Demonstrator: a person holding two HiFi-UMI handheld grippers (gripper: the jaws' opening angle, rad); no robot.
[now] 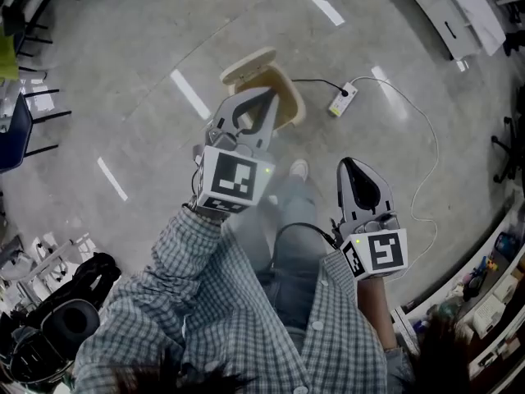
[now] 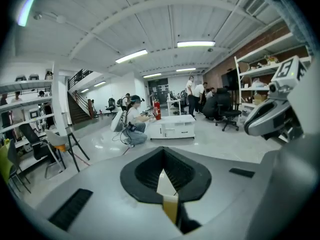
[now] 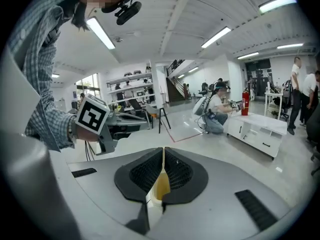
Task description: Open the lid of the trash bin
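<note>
Grey polished floor (image 1: 123, 72): trash bin (image 1: 289, 97) standing on it, white power strip (image 1: 343, 99) and cable (image 1: 426, 150) nearby.

- A white power strip (image 1: 343, 99) lies on the grey floor (image 1: 123, 72) ahead of me.
- Its white cable (image 1: 435, 146) loops away toward the floor's right edge.
- A black bag (image 1: 74, 318) sits near the floor's lower left corner.
- Across the room a person (image 2: 133, 126) crouches beside a low white cabinet (image 2: 174, 127).
- A red fire extinguisher (image 2: 156, 110) stands near the cabinet's left end.
- A black office chair (image 2: 228, 115) stands off to the cabinet's right, below the wall shelves (image 2: 260, 79).
- A staircase (image 2: 77, 106) rises at the far left.
</note>
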